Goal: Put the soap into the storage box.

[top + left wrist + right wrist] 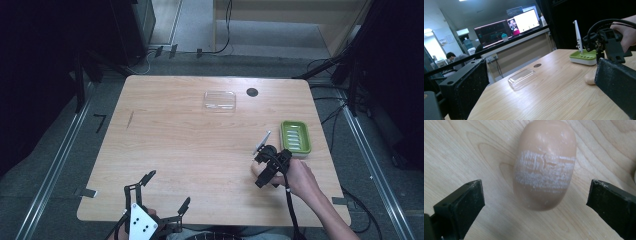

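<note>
Green soap dish (296, 137) sits just beyond the right gripper (260, 175), near the table's (190, 145) right edge — ribbed insert visible, nothing lying in it. A clear plastic lid (219, 100) rests well apart at the far side of the table, beside a small dark round spot (252, 92). Right gripper (535, 200) points down at the wood, jaws spread wide — a tan bar of soap (544, 165) lies flat between them, slightly ahead of the tips, a gap on either side, neither pad touching it. Soap shows a pale scuffed band across its middle. From the left gripper view the soap (590, 78) peeks out low under the right gripper (607, 46), on the table short of the dish (584, 57). Left gripper (162, 192) is held at the near table edge, jaws wide apart, holding nothing, well away from the soap.
</note>
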